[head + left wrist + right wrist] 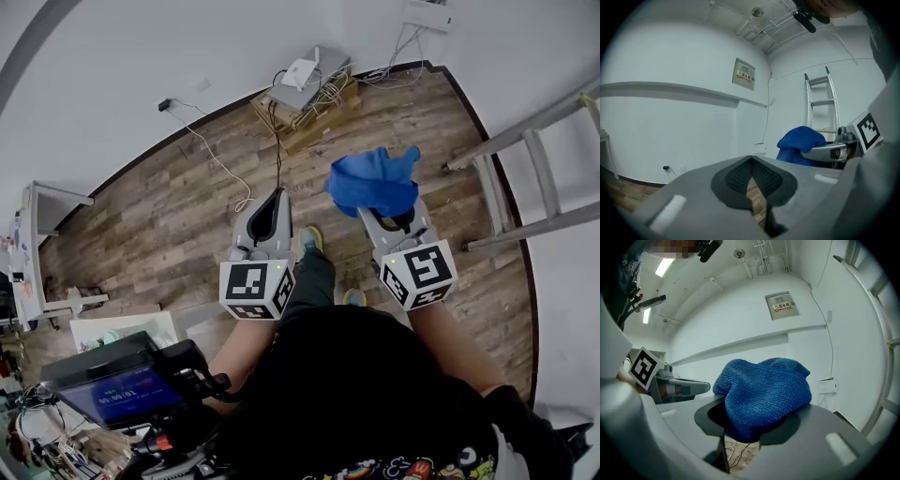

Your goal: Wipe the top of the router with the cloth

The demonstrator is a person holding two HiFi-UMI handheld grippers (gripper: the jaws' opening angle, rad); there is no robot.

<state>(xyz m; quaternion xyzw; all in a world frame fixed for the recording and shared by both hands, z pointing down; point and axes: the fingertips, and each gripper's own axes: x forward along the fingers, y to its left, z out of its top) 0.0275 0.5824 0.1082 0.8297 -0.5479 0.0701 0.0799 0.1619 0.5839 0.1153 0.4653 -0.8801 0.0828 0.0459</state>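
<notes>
1. Currently, the right gripper (389, 217) is clamped on the blue cloth (373, 181), which bunches up over and ahead of its jaws.
2. The left gripper (272, 202) has its jaws together, pads meeting at the tip, with nothing between them.
3. Both grippers are held side by side above the wood floor (187, 202).
4. The white router (302, 71) lies on a grey slab atop a cardboard box (314, 117) by the far wall, well apart from the cloth.
5. A ladder (525, 178) stands at the right.
</notes>
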